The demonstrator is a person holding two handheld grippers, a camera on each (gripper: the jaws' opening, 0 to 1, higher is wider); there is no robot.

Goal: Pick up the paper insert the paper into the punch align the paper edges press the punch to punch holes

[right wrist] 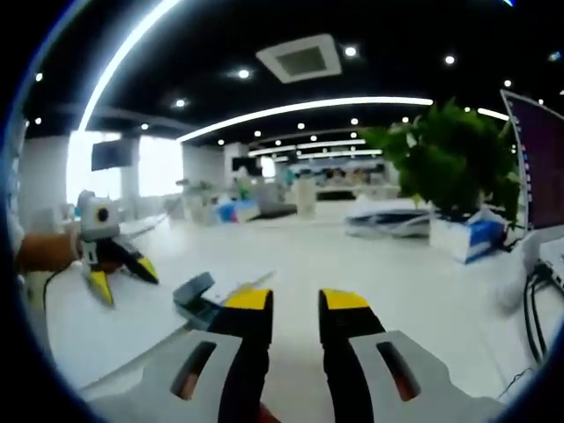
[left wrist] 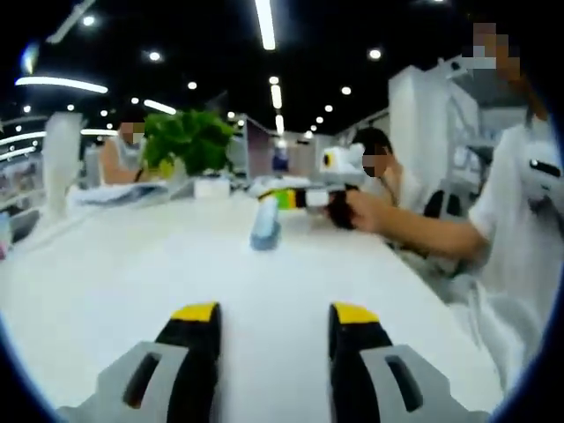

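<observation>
Two pairs of yellow-tipped fingers are seen parted and empty: the left gripper (left wrist: pixel 274 322) is held low over the white tabletop (left wrist: pixel 132 264), and the right gripper (right wrist: pixel 295 304) is likewise released, with nothing between its fingers. In the right gripper view, the punch (right wrist: pixel 197 300) is found on the tabletop just beside the left fingertip (right wrist: pixel 248 300), with what may be a sheet of paper (right wrist: pixel 251 284) at its mouth, though this cannot be told for certain. In the left gripper view the same punch (left wrist: pixel 265 225) is seen farther off, mid-tabletop. A potted plant (right wrist: pixel 454 167) is placed beyond.

The task is judged barely begun. The sheet should be taken near one edge, slid flat into the slot, and squared before any pressing. No brand, label or writing can be read.
</observation>
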